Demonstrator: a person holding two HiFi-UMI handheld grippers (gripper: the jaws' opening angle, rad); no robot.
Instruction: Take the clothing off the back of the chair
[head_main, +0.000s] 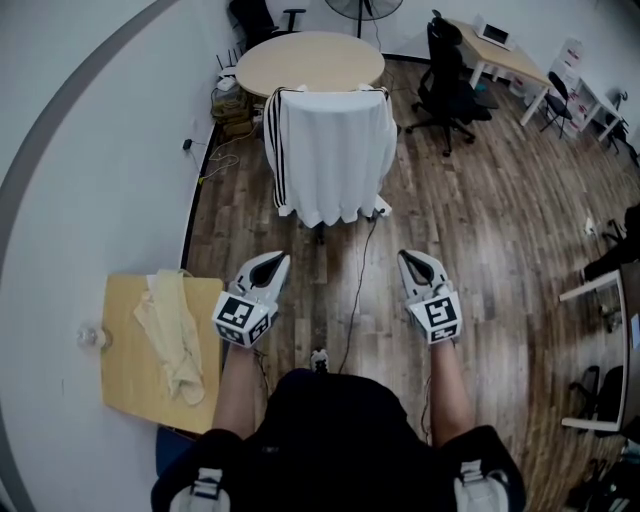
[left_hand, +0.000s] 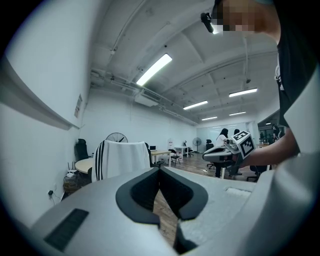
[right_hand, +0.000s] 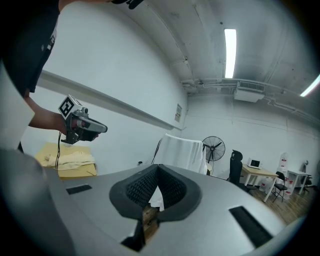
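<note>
Both pressed together, empty: left gripper (head_main: 271, 264), right gripper (head_main: 409, 261). We see the clothing (head_main: 332, 150) draped on the chair (head_main: 320, 236) back, straight ahead, well apart, hanging vertically; the grippers are about equally near

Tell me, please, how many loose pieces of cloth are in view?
2: a white striped garment draped over the chair ahead, and a cream cloth on the small wooden table at left. More may be hidden.
</note>
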